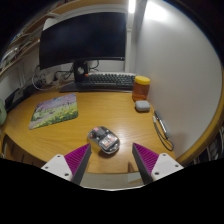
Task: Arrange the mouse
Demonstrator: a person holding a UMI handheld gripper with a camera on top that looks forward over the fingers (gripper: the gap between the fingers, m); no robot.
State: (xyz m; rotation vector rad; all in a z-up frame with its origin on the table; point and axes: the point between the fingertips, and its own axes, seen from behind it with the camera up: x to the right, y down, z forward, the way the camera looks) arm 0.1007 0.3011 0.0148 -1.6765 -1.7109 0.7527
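Hovering with my gripper (110, 160) released, its fingers spread, I see the small grey computer mouse (104, 139) resting just ahead between them on the round wooden table (130, 125), well right of the far-left flower-printed mouse mat (53, 110), presumably its home.

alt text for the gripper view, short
A grey mouse lies on a round wooden desk, just ahead of the open gripper, nearer its left pink-padded finger. Beyond it lie a picture mouse pad, a keyboard under a dark monitor, and an orange container.
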